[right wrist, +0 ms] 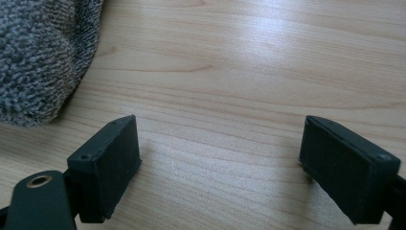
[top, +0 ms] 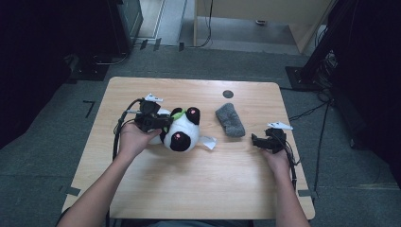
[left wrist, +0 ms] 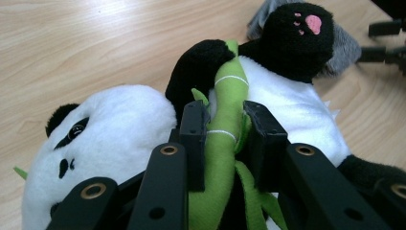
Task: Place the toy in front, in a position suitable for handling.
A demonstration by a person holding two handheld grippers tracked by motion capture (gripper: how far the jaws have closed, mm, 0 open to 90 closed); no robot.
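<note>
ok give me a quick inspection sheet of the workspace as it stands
surface: wooden table, round dark hole near the far edge
job's things: panda plush on its back with a white tag; green bamboo stalk on its chest; grey sock lying to its right
clutter: nothing seen
grippers: left tool shut on the bamboo stalk; right tool open over bare wood, beside the sock
cables: black cable looping from the left tool; more on the floor at right
surroundings: grey carpet, dark equipment on both sides
</note>
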